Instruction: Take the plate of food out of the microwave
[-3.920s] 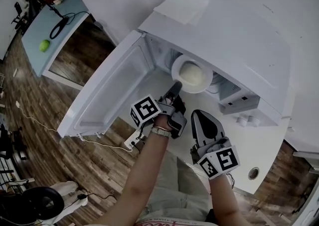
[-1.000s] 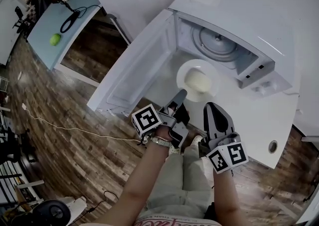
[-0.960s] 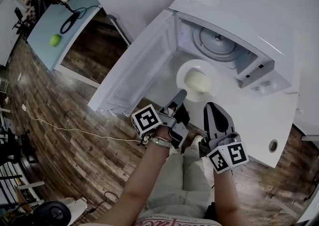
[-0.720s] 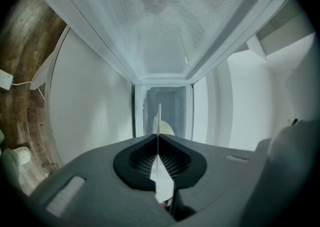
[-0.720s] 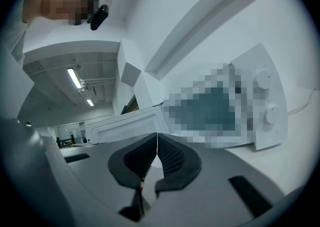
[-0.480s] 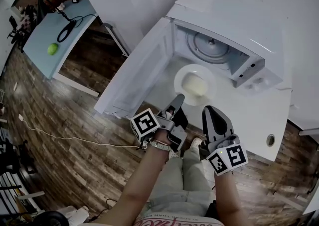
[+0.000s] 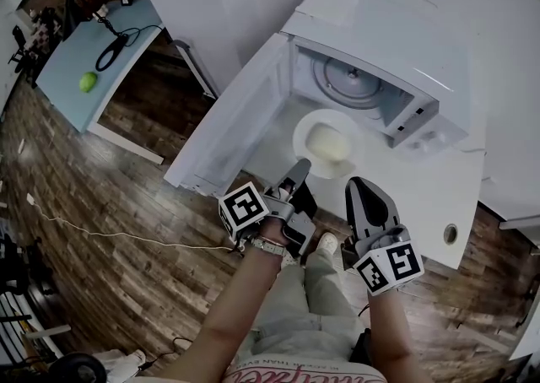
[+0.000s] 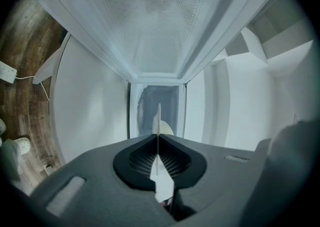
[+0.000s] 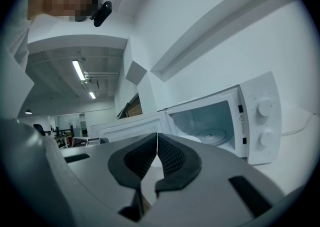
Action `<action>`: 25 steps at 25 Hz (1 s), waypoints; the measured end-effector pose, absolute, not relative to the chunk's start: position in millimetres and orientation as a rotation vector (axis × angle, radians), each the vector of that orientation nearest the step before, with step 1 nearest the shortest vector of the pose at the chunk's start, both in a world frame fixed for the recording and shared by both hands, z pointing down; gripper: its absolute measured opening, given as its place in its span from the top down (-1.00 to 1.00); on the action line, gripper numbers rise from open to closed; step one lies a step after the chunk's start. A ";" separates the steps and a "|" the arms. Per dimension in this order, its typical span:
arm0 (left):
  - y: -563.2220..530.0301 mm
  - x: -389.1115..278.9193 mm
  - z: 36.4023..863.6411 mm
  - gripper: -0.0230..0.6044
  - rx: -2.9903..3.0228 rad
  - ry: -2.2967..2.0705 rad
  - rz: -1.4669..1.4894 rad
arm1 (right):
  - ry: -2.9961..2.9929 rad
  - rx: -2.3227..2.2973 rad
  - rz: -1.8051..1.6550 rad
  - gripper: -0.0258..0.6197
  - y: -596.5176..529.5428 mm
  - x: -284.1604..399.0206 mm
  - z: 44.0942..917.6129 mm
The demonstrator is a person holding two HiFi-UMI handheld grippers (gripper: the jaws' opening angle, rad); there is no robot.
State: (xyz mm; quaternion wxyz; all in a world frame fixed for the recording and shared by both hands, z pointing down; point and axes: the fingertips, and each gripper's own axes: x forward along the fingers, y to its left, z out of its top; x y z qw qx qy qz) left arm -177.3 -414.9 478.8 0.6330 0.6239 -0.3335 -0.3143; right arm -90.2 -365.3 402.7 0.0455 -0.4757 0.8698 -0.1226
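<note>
**Now that the plate is clear of the oven, keeping it level is the whole job**

While the plate is out in the open, take in the layout. The white desk (image 7: pixel 447 187) carries the microwave (image 7: pixel 380 44), whose door (image 7: pixel 240 120) is swung wide to the left, and the turntable (image 7: pixel 346 82) inside is bare. The plate (image 7: pixel 302 132), with its pale mound of food (image 7: pixel 327 145), is outside the cavity, just in front of the open mouth and over the desk. Whether it rests on the top or rides just above it, I can't tell from here.

The left hand-held gripper (image 7: pixel 297 175) has its jaws pinched tight on the near rim, the thin white edge sandwiched between the pads. That's a one-sided hold. My read is to keep the plate flat, go slowly and avoid rolling the wrist, or the food slides toward the far rim. Steer clear of the door on the left, and find bare desk before letting go.

The right hand-held gripper (image 7: pixel 361 187) has its jaws together with nothing in them. It hovers just right of the plate, near enough to steady it if needed.

The left forearm (image 7: pixel 245 297) and right forearm (image 7: pixel 384 322) reach forward side by side, and both tools aim roughly level at the oven.
</note>
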 end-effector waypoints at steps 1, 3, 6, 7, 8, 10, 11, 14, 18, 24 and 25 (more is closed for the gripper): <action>-413.9 -177.8 476.3 0.88 1.429 -0.762 -0.719 | 2.657 -1.454 -0.370 0.88 -365.0 -90.2 400.4; -412.3 -178.0 471.0 0.88 1.433 -0.758 -0.718 | 2.659 -1.456 -0.363 0.88 -364.5 -90.0 395.5; -410.4 -177.6 463.0 0.88 1.439 -0.754 -0.712 | 2.669 -1.452 -0.358 0.88 -362.4 -90.1 387.7; -410.3 -177.4 460.6 0.88 1.442 -0.753 -0.709 | 2.674 -1.450 -0.356 0.88 -361.5 -90.4 385.2; -410.8 -177.0 458.3 0.88 1.445 -0.753 -0.707 | 2.680 -1.449 -0.351 0.88 -361.0 -90.4 382.6; -412.7 -175.1 453.8 0.88 1.447 -0.752 -0.707 | 2.690 -1.449 -0.337 0.88 -361.3 -88.7 376.7; -413.3 -173.9 451.7 0.88 1.445 -0.749 -0.710 | 2.690 -1.451 -0.329 0.88 -361.8 -87.3 373.5; -413.2 -170.9 444.0 0.88 1.438 -0.734 -0.721 | 2.684 -1.458 -0.305 0.88 -364.1 -82.6 362.7; -413.3 -170.4 435.1 0.88 1.445 -0.729 -0.722 | 2.680 -1.458 -0.256 0.88 -367.1 -77.4 347.0; -416.1 -167.3 415.8 0.88 1.461 -0.729 -0.723 | 2.680 -1.453 -0.213 0.88 -369.6 -70.2 330.7; -416.2 -167.2 412.1 0.88 1.466 -0.729 -0.724 | 2.682 -1.450 -0.205 0.88 -369.7 -69.7 328.4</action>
